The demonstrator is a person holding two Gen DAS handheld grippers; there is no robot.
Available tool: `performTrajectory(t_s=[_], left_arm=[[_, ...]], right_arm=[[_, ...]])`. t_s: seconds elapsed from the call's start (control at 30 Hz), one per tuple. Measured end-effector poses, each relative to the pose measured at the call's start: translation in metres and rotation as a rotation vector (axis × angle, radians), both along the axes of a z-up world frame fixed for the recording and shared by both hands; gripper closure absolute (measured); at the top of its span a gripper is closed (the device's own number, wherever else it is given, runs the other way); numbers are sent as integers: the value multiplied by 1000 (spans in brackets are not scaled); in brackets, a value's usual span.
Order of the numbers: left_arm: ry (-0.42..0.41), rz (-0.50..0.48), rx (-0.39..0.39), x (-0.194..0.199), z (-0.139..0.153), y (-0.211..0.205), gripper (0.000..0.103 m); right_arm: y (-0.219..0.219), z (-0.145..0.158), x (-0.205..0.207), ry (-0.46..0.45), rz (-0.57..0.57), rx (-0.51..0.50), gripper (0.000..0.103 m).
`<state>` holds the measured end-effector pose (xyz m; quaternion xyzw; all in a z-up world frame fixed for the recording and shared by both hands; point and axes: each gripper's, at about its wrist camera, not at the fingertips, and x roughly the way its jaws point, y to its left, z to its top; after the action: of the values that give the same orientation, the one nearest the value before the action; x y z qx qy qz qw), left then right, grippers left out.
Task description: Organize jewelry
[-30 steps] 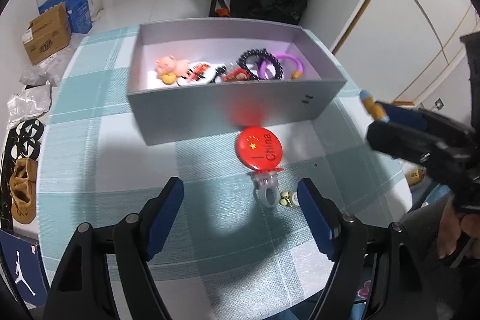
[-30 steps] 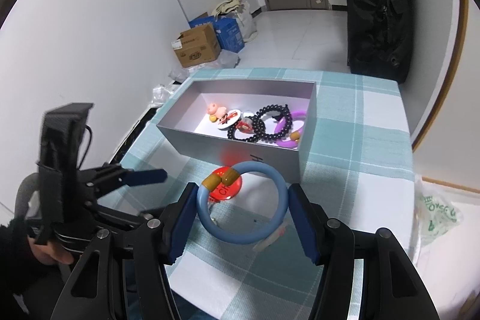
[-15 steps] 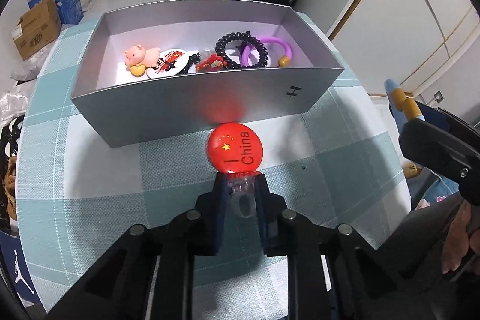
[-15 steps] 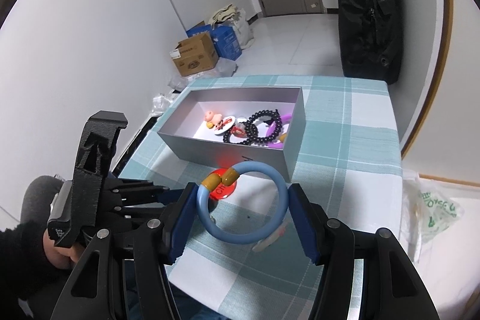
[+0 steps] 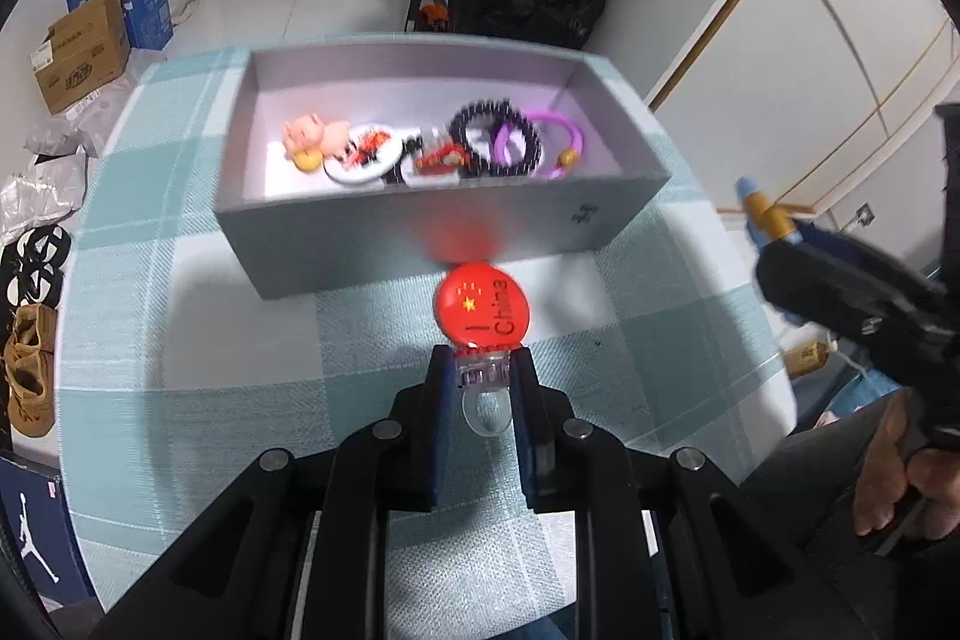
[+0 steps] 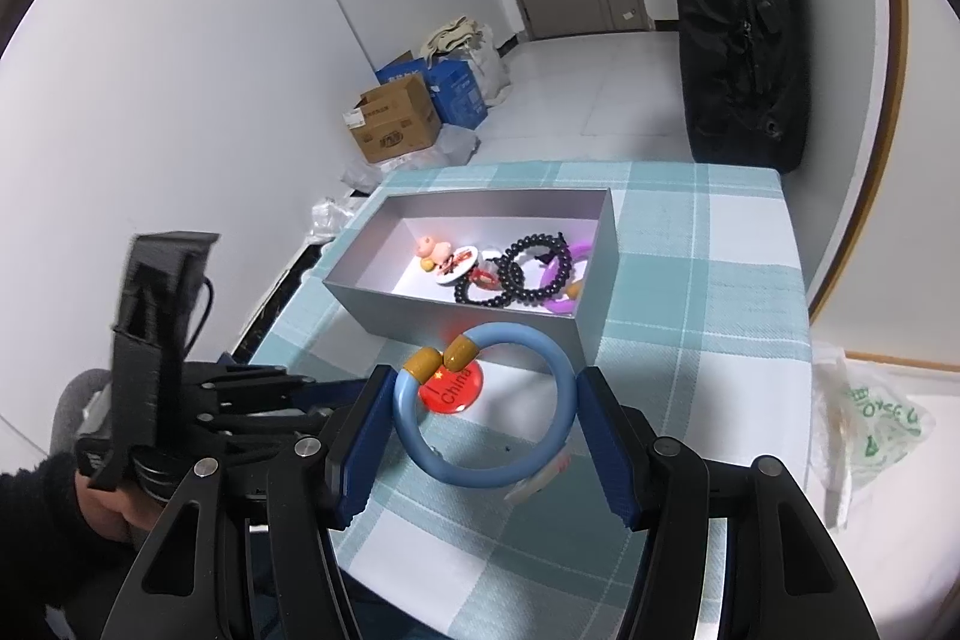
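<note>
My left gripper [image 5: 480, 379] is shut on the clear base of a toy ring with a round red "I China" top [image 5: 483, 303], held above the checked tablecloth just in front of the grey box [image 5: 420, 238]. My right gripper [image 6: 485, 421] is shut on a blue bangle with two gold beads [image 6: 486, 472], held above the cloth on the near side of the box [image 6: 540, 322]. The red ring top shows through the bangle [image 6: 451, 388]. The box holds a pink pig charm [image 5: 312, 133], a white badge, black bead bracelets [image 5: 498, 142] and a purple bangle [image 5: 567, 133].
The table has a teal and white checked cloth [image 5: 180, 328]. Cardboard and blue boxes [image 6: 408, 112] stand on the floor behind, a black bag [image 6: 738, 10] leans on the wall, and a plastic bag [image 6: 870, 418] lies off the table's right edge.
My left gripper closed on the ring's clear base and lifted it off the cloth toward the box. My right gripper kept hold of the blue bangle and shifted slightly.
</note>
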<state>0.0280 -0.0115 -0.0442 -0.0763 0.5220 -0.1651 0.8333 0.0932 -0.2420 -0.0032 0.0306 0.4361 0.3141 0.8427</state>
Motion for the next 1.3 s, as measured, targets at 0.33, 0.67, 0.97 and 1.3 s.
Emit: performTrajectory(t_s=[0.33,0.67,0.97,1.3], left_arm=[[-89,17,-48,1,29,4,89],[-111,38,-91,17,38,13,89],[-112,62,-128,34,46,17,89],[-113,76,-146,61,46,19,89]], right_arm=[[5,1,8,9,-9,22,43],[13,5,21,11,-6,51,43],[22,6,39,29,-6,84,43],[17,3,71,60,-53,122,43]])
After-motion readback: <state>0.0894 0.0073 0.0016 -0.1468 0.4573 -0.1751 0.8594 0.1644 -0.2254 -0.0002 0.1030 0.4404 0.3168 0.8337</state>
